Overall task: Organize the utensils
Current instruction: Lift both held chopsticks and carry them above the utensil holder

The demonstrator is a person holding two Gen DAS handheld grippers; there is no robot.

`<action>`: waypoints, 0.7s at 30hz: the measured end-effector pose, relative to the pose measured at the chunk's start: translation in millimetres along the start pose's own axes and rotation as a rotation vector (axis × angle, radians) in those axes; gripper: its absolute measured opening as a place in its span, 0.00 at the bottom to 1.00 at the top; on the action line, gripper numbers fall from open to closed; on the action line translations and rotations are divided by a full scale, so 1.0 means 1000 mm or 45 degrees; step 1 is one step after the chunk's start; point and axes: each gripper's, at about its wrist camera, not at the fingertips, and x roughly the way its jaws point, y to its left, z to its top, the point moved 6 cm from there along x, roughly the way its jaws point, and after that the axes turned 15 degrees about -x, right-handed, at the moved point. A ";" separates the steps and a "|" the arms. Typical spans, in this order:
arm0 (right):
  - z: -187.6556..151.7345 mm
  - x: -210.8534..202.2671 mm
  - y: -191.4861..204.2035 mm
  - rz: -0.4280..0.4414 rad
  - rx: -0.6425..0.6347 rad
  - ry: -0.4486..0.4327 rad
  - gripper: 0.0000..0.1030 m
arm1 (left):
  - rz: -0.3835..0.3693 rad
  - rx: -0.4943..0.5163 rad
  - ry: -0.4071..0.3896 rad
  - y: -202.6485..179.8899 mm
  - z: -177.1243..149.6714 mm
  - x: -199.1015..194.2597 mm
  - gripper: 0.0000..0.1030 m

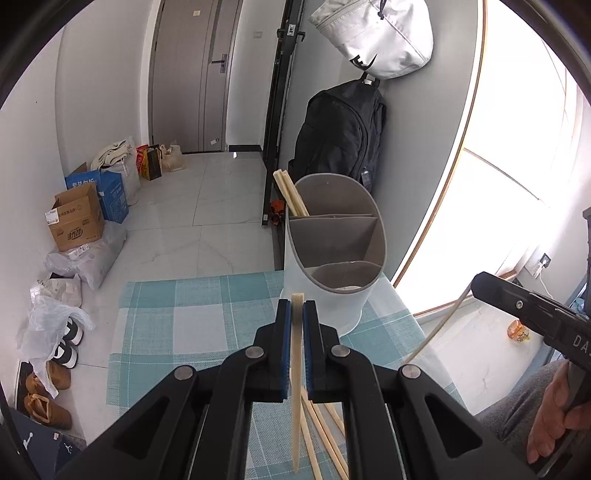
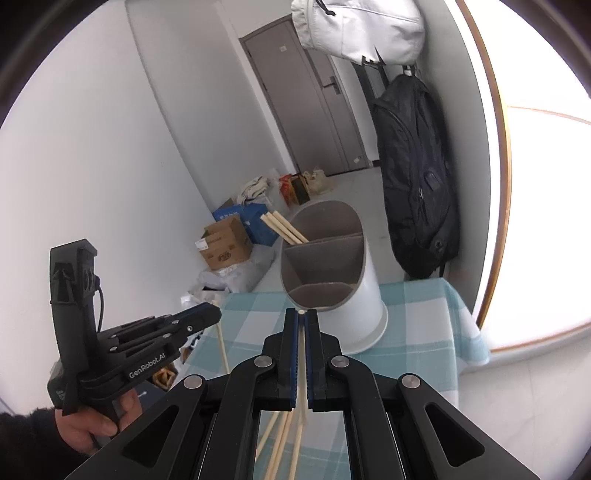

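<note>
A white utensil holder (image 1: pixel 332 254) with grey dividers stands on the checked tablecloth (image 1: pixel 184 325); it also shows in the right wrist view (image 2: pixel 332 280). A few chopsticks (image 1: pixel 290 195) lean in its far compartment. My left gripper (image 1: pixel 296 314) is shut on one pale chopstick (image 1: pixel 296 387), held upright just short of the holder. My right gripper (image 2: pixel 302 325) is shut on another chopstick (image 2: pixel 303 369), also near the holder's front. Loose chopsticks (image 1: pixel 325 435) lie on the cloth below both grippers (image 2: pixel 280 443).
A black backpack (image 1: pixel 343 133) and a white bag (image 1: pixel 376 33) hang behind the holder. Boxes (image 1: pixel 77 218), bags and shoes (image 1: pixel 48 398) sit on the floor to the left. The table edge falls off to the right by a bright window (image 1: pixel 517 147).
</note>
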 end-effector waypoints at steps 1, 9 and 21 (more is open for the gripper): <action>0.001 0.000 0.001 -0.003 -0.005 0.003 0.02 | -0.005 0.005 -0.003 -0.001 0.001 -0.002 0.02; 0.015 -0.004 0.004 -0.006 -0.018 -0.019 0.02 | -0.068 0.057 0.011 -0.018 0.011 -0.017 0.02; 0.074 -0.029 0.004 -0.023 -0.102 -0.072 0.02 | -0.146 0.140 -0.055 -0.055 0.062 -0.048 0.02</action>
